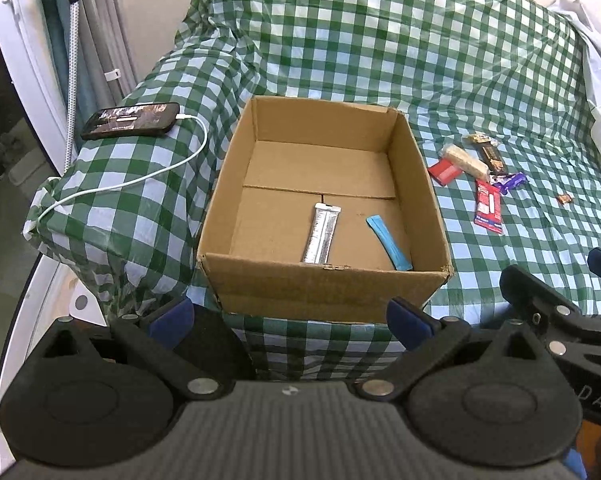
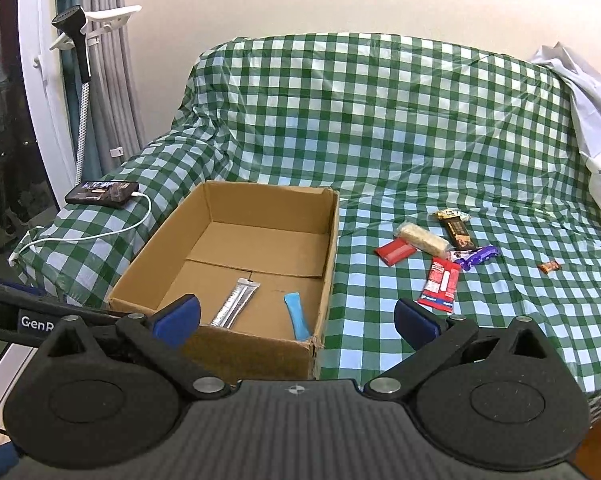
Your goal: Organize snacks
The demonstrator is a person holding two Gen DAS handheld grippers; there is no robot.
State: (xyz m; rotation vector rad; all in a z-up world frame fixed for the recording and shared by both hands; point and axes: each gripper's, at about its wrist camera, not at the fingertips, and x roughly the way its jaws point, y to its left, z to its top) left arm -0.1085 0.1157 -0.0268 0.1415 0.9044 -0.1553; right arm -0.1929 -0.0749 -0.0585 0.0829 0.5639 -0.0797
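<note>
Cardboard box ahead, right hand-held gripper spread

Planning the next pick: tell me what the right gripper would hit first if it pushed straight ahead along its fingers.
Most likely the cardboard box: the right gripper, open, points at the box's near right corner, about where the blue sachet lies inside. The loose snacks, like the red wrapper, sit off to its right. Depth is uncertain.

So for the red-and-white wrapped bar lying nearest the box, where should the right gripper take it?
Judging by its pose, grip the red-and-white bar across its narrow width near the middle, coming down from above with the right gripper: it lies flat on the checked cloth, long edges clear.
</note>
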